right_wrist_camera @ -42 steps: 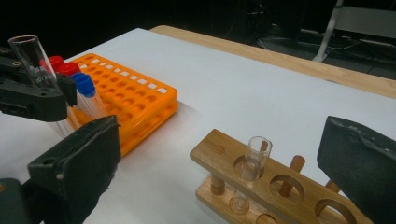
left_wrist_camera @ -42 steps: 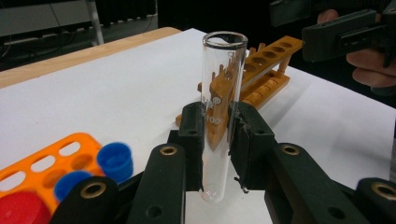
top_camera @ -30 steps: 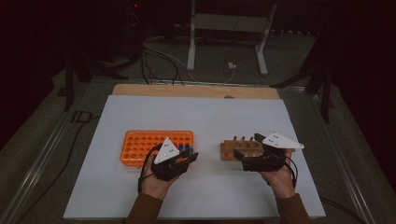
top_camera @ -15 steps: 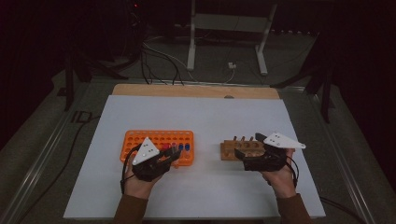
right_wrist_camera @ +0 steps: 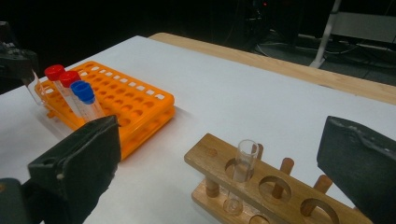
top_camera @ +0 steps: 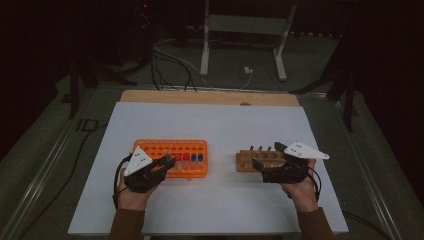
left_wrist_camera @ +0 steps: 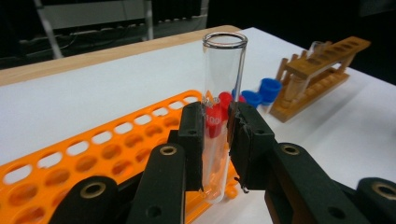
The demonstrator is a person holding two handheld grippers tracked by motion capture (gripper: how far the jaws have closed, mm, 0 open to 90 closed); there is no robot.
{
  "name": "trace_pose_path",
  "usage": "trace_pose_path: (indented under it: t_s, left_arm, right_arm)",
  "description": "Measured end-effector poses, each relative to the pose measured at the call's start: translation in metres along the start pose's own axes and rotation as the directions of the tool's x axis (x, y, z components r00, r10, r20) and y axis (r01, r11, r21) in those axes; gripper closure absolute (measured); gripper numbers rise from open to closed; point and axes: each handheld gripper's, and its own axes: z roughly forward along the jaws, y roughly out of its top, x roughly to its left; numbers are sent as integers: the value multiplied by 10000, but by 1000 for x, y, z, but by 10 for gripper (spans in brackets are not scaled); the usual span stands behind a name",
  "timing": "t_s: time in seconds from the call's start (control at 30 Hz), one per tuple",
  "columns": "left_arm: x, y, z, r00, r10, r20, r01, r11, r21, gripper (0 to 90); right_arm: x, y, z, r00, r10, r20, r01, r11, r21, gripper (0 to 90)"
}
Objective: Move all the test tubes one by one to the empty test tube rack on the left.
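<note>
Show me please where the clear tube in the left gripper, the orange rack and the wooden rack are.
clear tube point(left_wrist_camera: 223, 79): left gripper view, upper glass wall.
orange rack point(top_camera: 192, 147): high view, far right corner.
wooden rack point(right_wrist_camera: 261, 184): right gripper view, top board between holes.

Little can be read here. In the left gripper view, at the centre of the frame, a red cap point(left_wrist_camera: 214, 122) seen through the clear glass tube point(left_wrist_camera: 223, 84) carries pale marks that look like "100", too blurred to be sure of. No other writing, label or brand is legible in the other 2 views.
</note>
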Motion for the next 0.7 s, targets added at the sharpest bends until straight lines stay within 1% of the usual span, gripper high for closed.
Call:
trace_pose_path:
  t_s: [0.03, 0.1, 0.17, 0.3, 0.37, 0.57, 0.6, 0.63, 0.7]
  left_arm:
    - [1, -1, 1, 10000, -23, -67, 23, 10000, -4, 751]
    - [4, -5, 4, 9991, -137, -411, 135, 9999, -33, 749]
    - [6, -8, 8, 9978, -208, -629, 203, 9998, -86, 749]
    - [9, -12, 15, 9961, -319, -828, 309, 9994, -130, 749]
    - [9, -13, 18, 9965, -346, -759, 338, 9994, -118, 749]
    - [10, -19, 25, 9967, -395, -707, 407, 9990, 159, 749]
    - [9, -19, 26, 9966, -373, -735, 393, 9989, 260, 749]
    - [9, -21, 27, 9968, -251, -761, 290, 9984, 493, 749]
    - [8, -24, 31, 9969, -151, -770, 218, 9960, 864, 750]
  right_arm:
    - [0, 0, 0, 10000, -7, 0, 7, 10000, 11, 0]
    - [1, 0, 1, 10000, -50, -25, 50, 10000, 10, 0]
    - [1, 0, 1, 10000, -56, -36, 57, 10000, 15, 0]
    - [1, 0, 1, 10000, -41, -37, 41, 10000, 24, 0]
    - [1, -1, 2, 10000, -23, -42, 23, 10000, 42, 0]
    - [2, -1, 2, 9999, -52, -117, 52, 10000, 65, 0]
    - [2, -1, 2, 9999, -48, -117, 49, 10000, 59, 0]
    - [2, -1, 2, 9999, -50, -122, 51, 10000, 63, 0]
    - [2, -1, 3, 9999, -69, -140, 70, 9999, 71, 0]
